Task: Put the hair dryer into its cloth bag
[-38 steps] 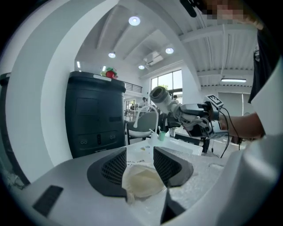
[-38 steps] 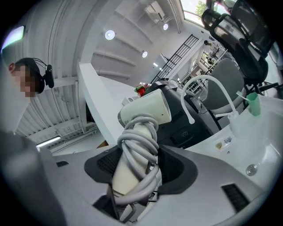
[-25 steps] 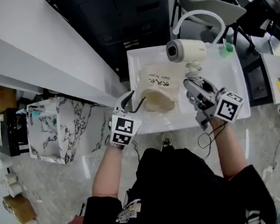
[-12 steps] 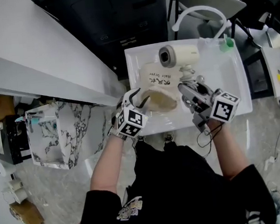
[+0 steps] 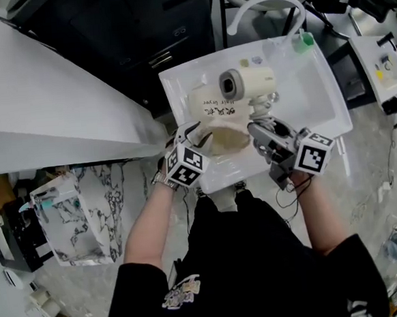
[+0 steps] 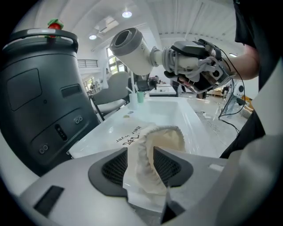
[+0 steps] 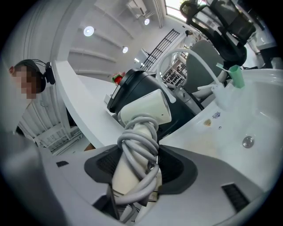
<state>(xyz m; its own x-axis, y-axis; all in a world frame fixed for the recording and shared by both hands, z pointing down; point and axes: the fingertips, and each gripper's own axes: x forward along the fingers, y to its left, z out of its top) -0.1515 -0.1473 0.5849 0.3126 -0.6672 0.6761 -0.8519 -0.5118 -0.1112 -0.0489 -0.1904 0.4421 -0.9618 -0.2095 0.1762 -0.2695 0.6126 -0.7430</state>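
Note:
The cream hair dryer (image 5: 247, 83) hangs over the far part of the white basin (image 5: 317, 104), its nozzle facing the camera. My right gripper (image 5: 259, 126) is shut on its handle, which is wound with grey cord (image 7: 138, 145). The beige cloth bag (image 5: 219, 122), with writing on it, lies in the basin below and to the left of the dryer. Its gathered rim (image 6: 142, 159) is pinched in my left gripper (image 5: 195, 137), and the mouth (image 6: 166, 134) stands open. In the left gripper view the dryer (image 6: 132, 46) hovers above the bag, apart from it.
A curved white faucet (image 5: 269, 8) and a green cup (image 5: 305, 40) stand at the basin's far edge. A dark cabinet (image 6: 44, 88) borders the basin's left side. A white counter (image 5: 43, 98) and a marble-patterned box (image 5: 66, 213) lie to the left.
The left gripper has moved in from the basin's front edge and closed on the bag's rim. The right gripper has brought the dryer lower and leftward, closer to the bag.

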